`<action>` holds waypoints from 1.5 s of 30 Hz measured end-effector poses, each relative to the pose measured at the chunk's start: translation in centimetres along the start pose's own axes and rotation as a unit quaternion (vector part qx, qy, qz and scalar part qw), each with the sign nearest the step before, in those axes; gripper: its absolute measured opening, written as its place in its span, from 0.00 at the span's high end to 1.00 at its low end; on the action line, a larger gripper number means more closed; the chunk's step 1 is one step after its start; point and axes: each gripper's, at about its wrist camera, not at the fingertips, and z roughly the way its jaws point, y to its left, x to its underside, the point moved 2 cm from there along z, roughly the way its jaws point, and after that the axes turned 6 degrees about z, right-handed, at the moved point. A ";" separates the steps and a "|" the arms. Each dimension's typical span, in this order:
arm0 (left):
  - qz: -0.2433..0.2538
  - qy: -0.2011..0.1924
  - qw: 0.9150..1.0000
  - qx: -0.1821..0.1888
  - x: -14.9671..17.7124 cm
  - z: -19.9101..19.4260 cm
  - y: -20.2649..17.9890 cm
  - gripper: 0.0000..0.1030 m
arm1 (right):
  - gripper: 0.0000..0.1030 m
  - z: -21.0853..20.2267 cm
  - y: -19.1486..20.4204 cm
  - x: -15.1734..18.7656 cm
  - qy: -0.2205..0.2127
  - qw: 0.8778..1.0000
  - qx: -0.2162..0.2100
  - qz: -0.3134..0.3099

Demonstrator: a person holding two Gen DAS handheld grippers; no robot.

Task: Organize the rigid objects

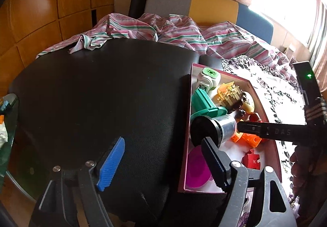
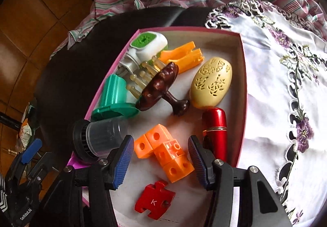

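Note:
A pink-rimmed box (image 2: 243, 76) holds several rigid objects: an orange block piece (image 2: 163, 151), a red puzzle piece (image 2: 154, 201), a red lipstick tube (image 2: 214, 125), a cream egg (image 2: 210, 82), a brown wooden mushroom (image 2: 159, 88), a green piece (image 2: 112, 96) and a black-capped grey cup (image 2: 98, 141). My right gripper (image 2: 159, 161) is open, low over the orange block piece, holding nothing. My left gripper (image 1: 163, 163) is open and empty, beside the box's (image 1: 188, 125) left wall over the black cushion (image 1: 92, 94). The cup (image 1: 212, 129) lies at the box's left edge.
An embroidered white cloth (image 2: 276, 84) lies right of the box. Striped bedding (image 1: 163, 31) is bunched behind the cushion. A wooden wall (image 1: 40, 12) stands at left. A glass table edge (image 1: 8, 125) shows at far left.

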 end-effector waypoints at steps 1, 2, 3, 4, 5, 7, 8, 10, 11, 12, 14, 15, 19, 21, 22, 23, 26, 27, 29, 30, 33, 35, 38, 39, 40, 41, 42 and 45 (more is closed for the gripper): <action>0.001 -0.001 1.000 -0.003 0.0 0.0 0.0 0.23 | 0.46 -0.3 0.1 0.1 -0.008 1.000 0.002 -0.003; 0.003 -0.001 1.000 -0.005 0.0 -0.1 -0.1 0.22 | 0.46 -0.7 0.1 0.2 -0.016 1.000 0.003 -0.007; 0.004 -0.001 1.000 -0.006 0.0 -0.1 -0.1 0.22 | 0.46 -1.1 0.1 0.2 -0.023 1.000 0.005 -0.010; 0.005 0.000 1.000 -0.007 0.1 -0.1 -0.2 0.22 | 0.46 -1.4 0.1 0.4 -0.030 0.999 0.007 -0.011; 0.006 0.001 1.000 -0.007 0.1 -0.2 -0.3 0.22 | 0.46 -1.6 0.3 0.4 -0.037 0.999 0.010 -0.012; 0.009 -0.001 1.000 -0.011 0.2 -0.3 -0.4 0.21 | 0.46 -2.3 0.2 0.8 -0.051 0.999 0.016 -0.012; 0.011 -0.002 1.000 -0.013 0.3 -0.4 -0.5 0.18 | 0.46 -2.6 0.2 1.0 -0.056 0.998 0.021 -0.011; 0.013 -0.006 1.000 -0.014 0.3 -0.6 -0.6 0.15 | 0.46 -2.8 0.4 1.3 -0.069 0.997 0.031 -0.009; 0.014 -0.008 1.000 -0.014 0.3 -0.7 -0.7 0.14 | 0.46 -3.1 0.4 1.6 -0.076 0.996 0.037 -0.007; 0.014 -0.010 1.000 -0.014 0.3 -0.9 -0.8 0.13 | 0.46 -3.2 0.5 1.7 -0.084 0.995 0.046 -0.004; 0.015 -0.013 1.000 -0.015 0.4 -1.1 -1.0 0.04 | 0.46 -3.7 0.7 2.2 -0.102 0.993 0.064 0.003; 0.015 -0.016 1.000 -0.015 0.4 -1.3 -1.0 0.02 | 0.46 -3.9 0.7 2.5 -0.112 0.991 0.070 0.008; 0.009 -0.026 1.000 -0.014 0.3 -2.0 -1.2 0.00 | 0.46 -4.6 0.9 3.6 -0.141 0.986 0.085 0.031; 0.006 -0.029 0.999 -0.013 0.3 -2.3 -1.4 0.00 | 0.46 -5.0 0.8 4.3 -0.147 0.985 0.087 0.038; 0.007 -0.030 0.999 -0.016 0.2 -2.4 -1.5 0.00 | 0.46 -5.0 0.8 4.6 -0.148 0.984 0.087 0.040; 0.009 -0.031 0.999 -0.019 0.2 -2.5 -1.6 0.00 | 0.46 -5.1 0.9 4.8 -0.149 0.984 0.086 0.039; 0.014 -0.032 0.999 -0.033 0.2 -2.9 -2.0 0.00 | 0.46 -5.0 1.3 5.4 -0.148 0.984 0.087 0.037; 0.016 -0.032 0.999 -0.038 0.2 -3.0 -2.1 0.00 | 0.46 -5.0 1.4 5.6 -0.147 0.985 0.086 0.036; 0.020 -0.035 0.998 -0.048 0.3 -3.3 -2.3 0.00 | 0.46 -5.0 1.6 5.9 -0.149 0.984 0.087 0.034; 0.020 -0.036 0.998 -0.050 0.3 -3.4 -2.3 0.00 | 0.46 -5.1 1.8 6.0 -0.152 0.984 0.088 0.033; 0.011 -0.040 0.998 -0.046 0.5 -3.8 -2.0 0.00 | 0.46 -5.5 2.2 6.5 -0.165 0.981 0.095 0.028; 0.007 -0.041 0.998 -0.046 0.5 -3.9 -1.9 0.00 | 0.46 -5.7 2.4 6.7 -0.173 0.980 0.096 0.027; 0.008 -0.044 0.998 -0.049 0.6 -4.1 -1.9 0.00 | 0.46 -6.2 2.5 6.8 -0.182 0.978 0.098 0.025; 0.008 -0.042 0.998 -0.048 0.6 -4.1 -1.9 0.00 | 0.46 -6.3 2.6 6.8 -0.184 0.978 0.099 0.025; 0.008 -0.041 0.998 -0.046 0.7 -4.1 -1.9 0.00 | 0.46 -6.3 2.7 6.8 -0.184 0.978 0.099 0.023; 0.009 -0.040 0.998 -0.045 0.7 -4.1 -2.0 0.00 | 0.46 -6.4 2.8 6.7 -0.184 0.978 0.099 0.022; 0.009 -0.040 0.998 -0.045 0.7 -4.2 -2.0 0.00 | 0.46 -6.4 2.8 6.7 -0.185 0.978 0.099 0.021; 0.011 -0.039 0.998 -0.043 0.7 -4.2 -2.1 0.00 | 0.46 -6.4 3.0 6.6 -0.186 0.977 0.099 0.018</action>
